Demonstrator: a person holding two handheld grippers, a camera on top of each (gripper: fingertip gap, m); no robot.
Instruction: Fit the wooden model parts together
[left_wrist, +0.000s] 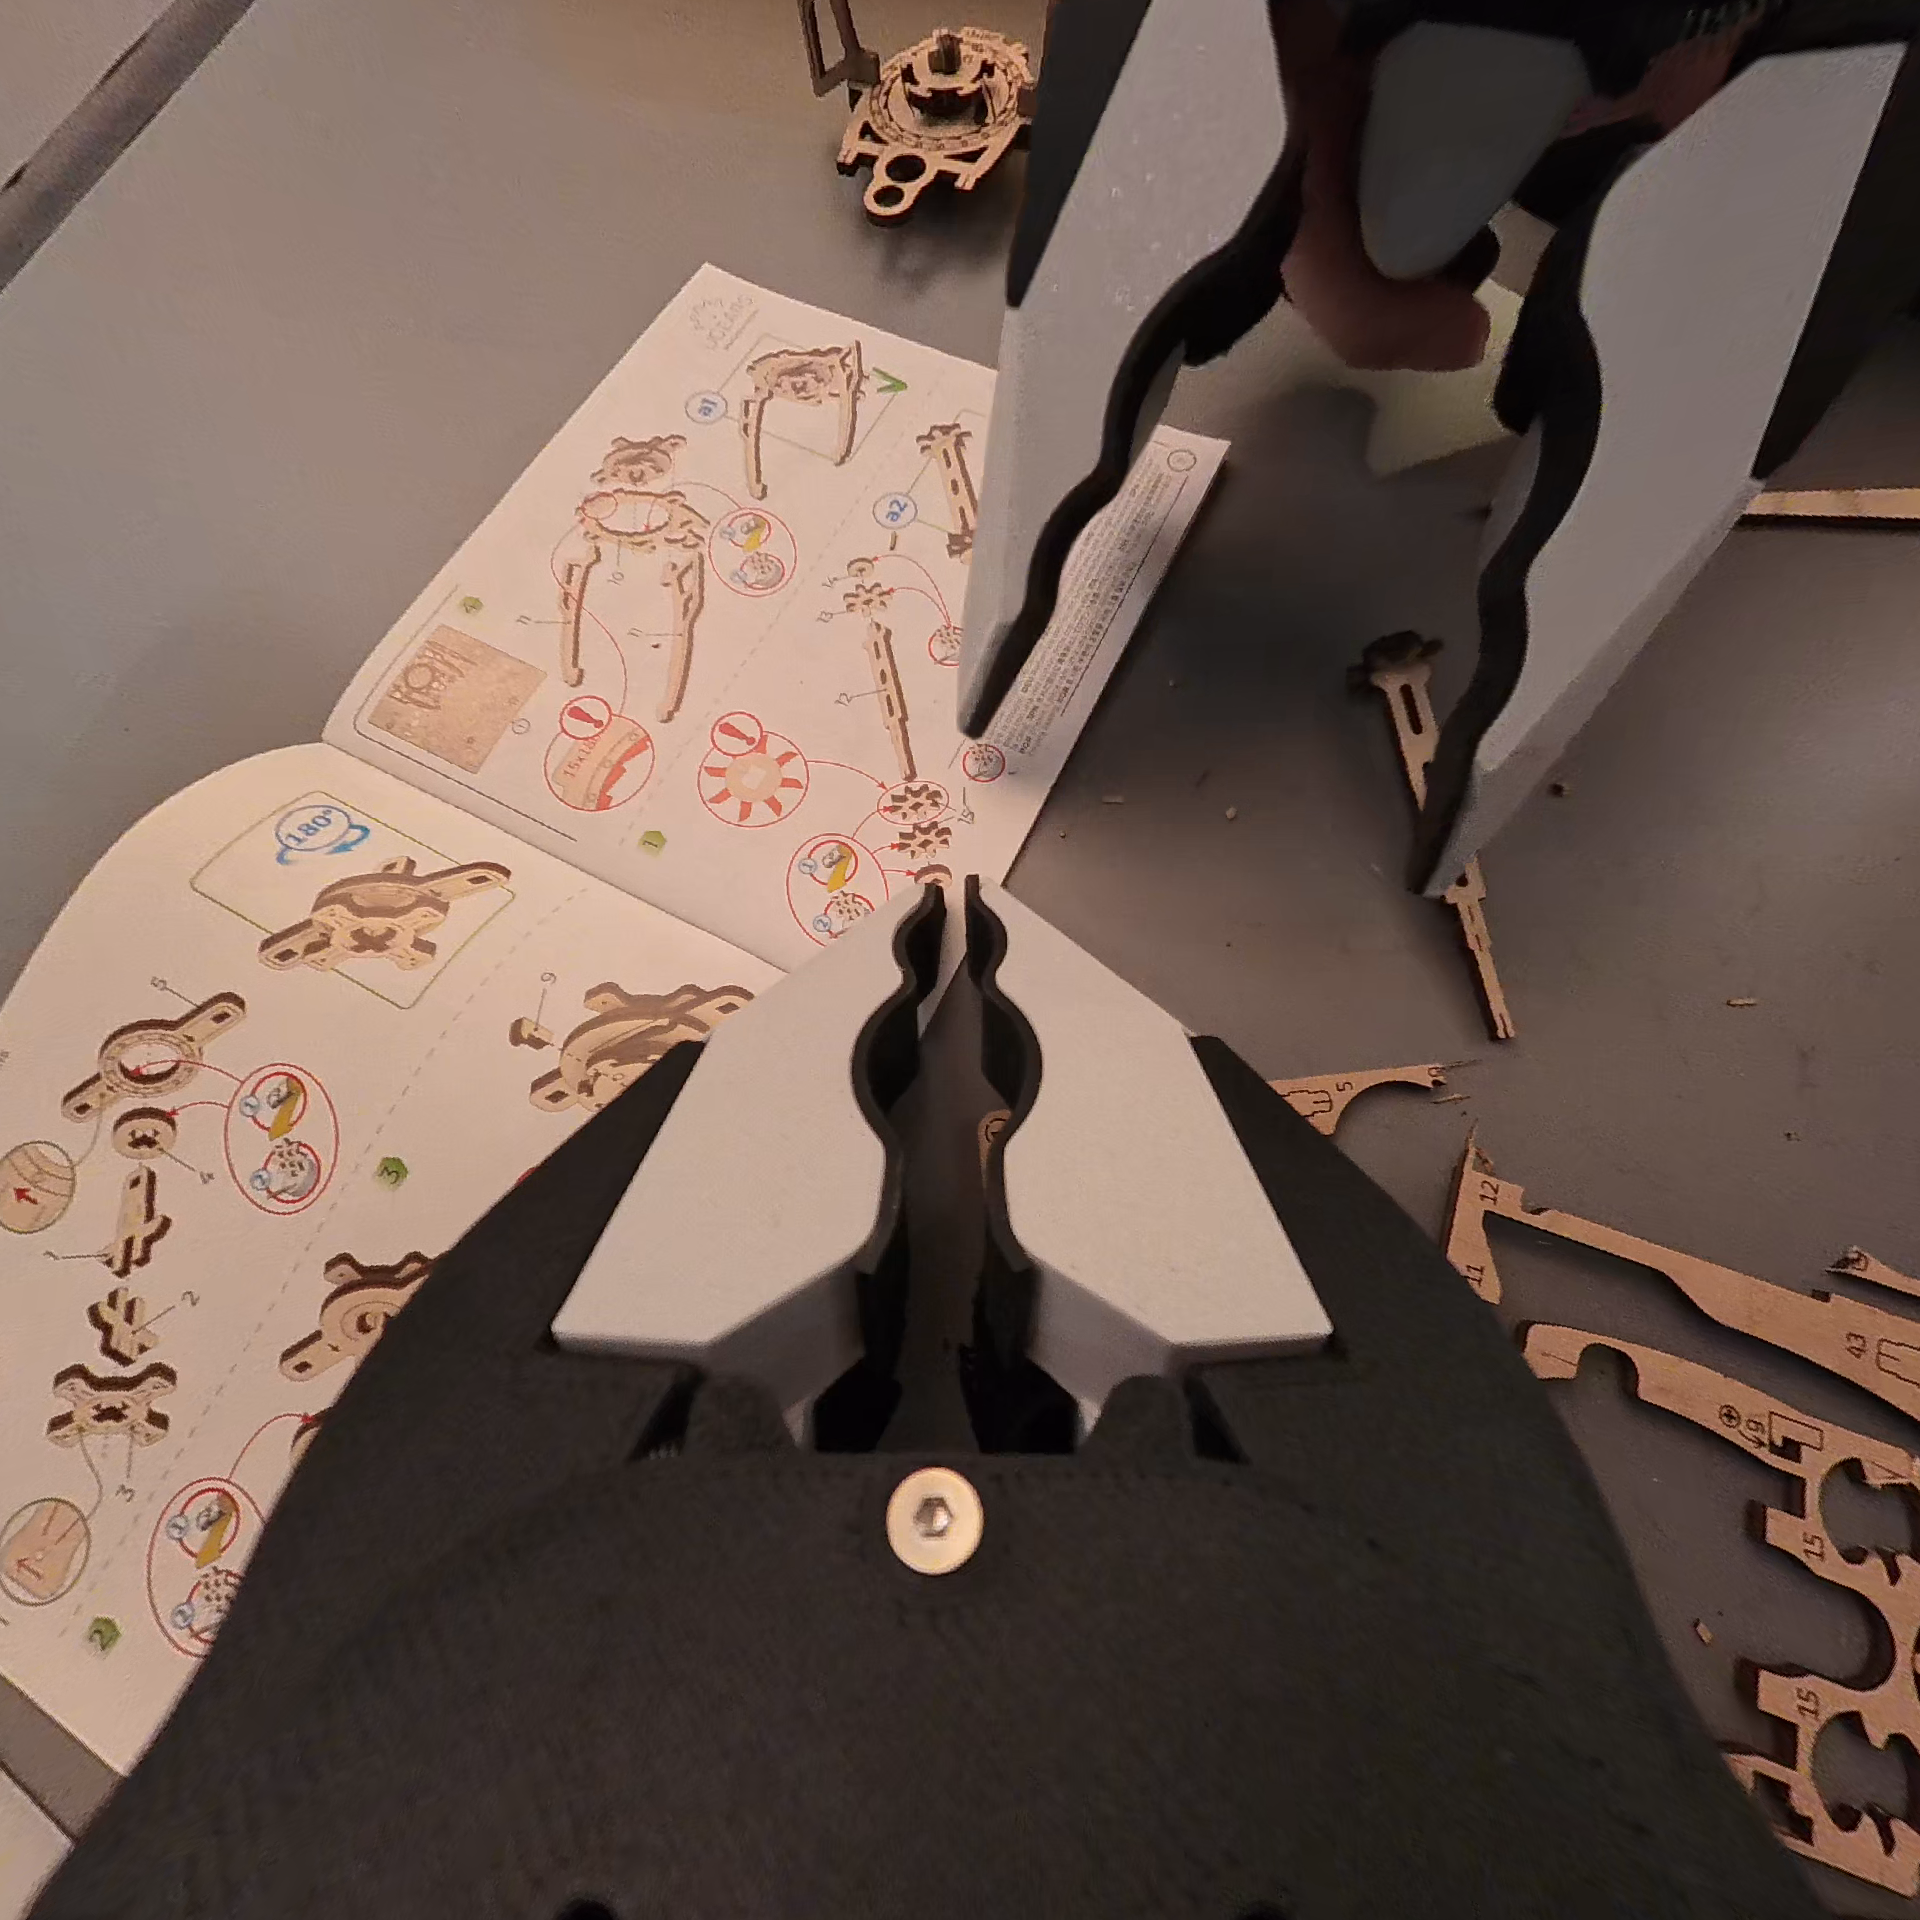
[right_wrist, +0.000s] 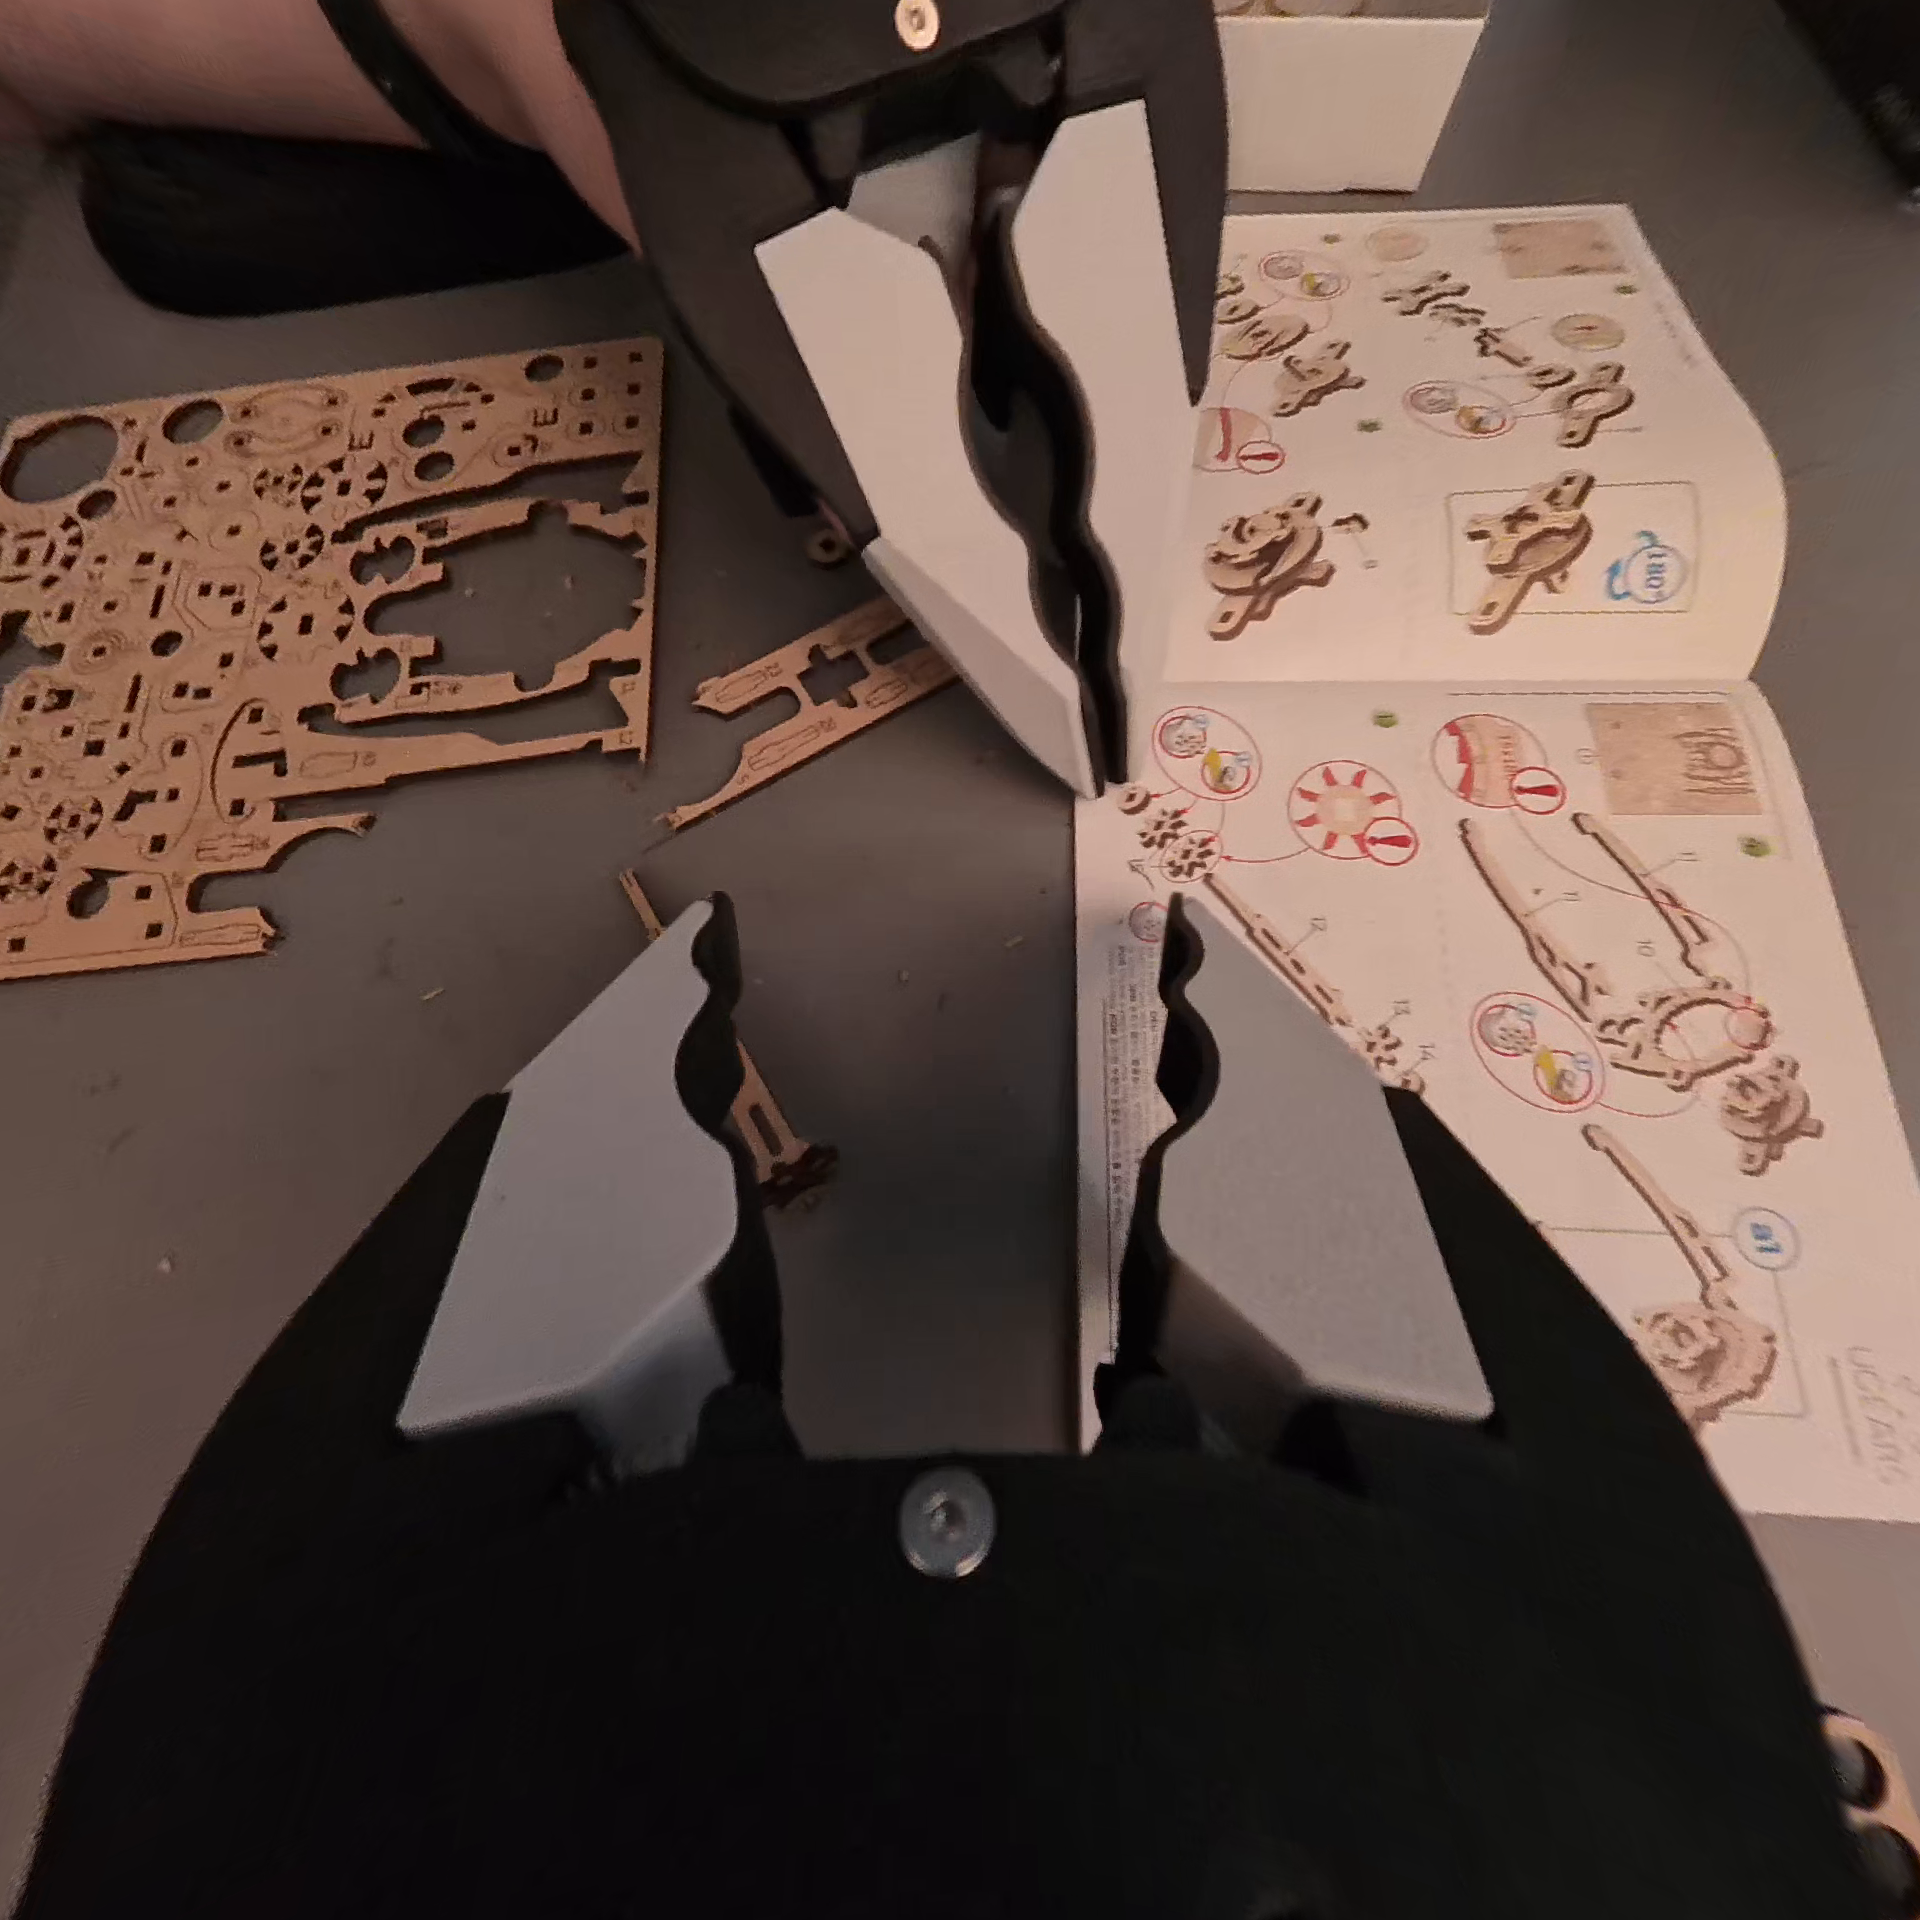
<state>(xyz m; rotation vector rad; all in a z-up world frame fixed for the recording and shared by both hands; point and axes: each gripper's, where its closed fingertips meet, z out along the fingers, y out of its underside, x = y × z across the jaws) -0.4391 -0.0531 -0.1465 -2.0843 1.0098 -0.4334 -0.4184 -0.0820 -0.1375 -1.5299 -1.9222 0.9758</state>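
My left gripper (left_wrist: 951, 883) is shut with nothing visible between its jaws. Its tips rest at the edge of the open instruction booklet (left_wrist: 499, 748); it also shows in the right wrist view (right_wrist: 1103, 774). My right gripper (right_wrist: 945, 904) is open and empty, just above the grey table. It also shows in the left wrist view (left_wrist: 1205, 800). A slim wooden strip with a toothed head (right_wrist: 774, 1138) lies on the table under its left finger, and shows in the left wrist view (left_wrist: 1484, 956). A partly built round wooden model (left_wrist: 935, 114) stands at the far edge.
A punched-out wooden parts sheet (right_wrist: 312, 644) lies left of the booklet (right_wrist: 1455, 831). A loose frame offcut (right_wrist: 810, 686) lies beside it, with more offcuts (left_wrist: 1714, 1403) nearby. A white box (right_wrist: 1340, 94) stands behind the booklet. A person's arm (right_wrist: 260, 73) reaches in over a black pad (right_wrist: 312, 239). The partly built round wooden model (left_wrist: 935, 114) is about equally far from each gripper, around 20 cm.
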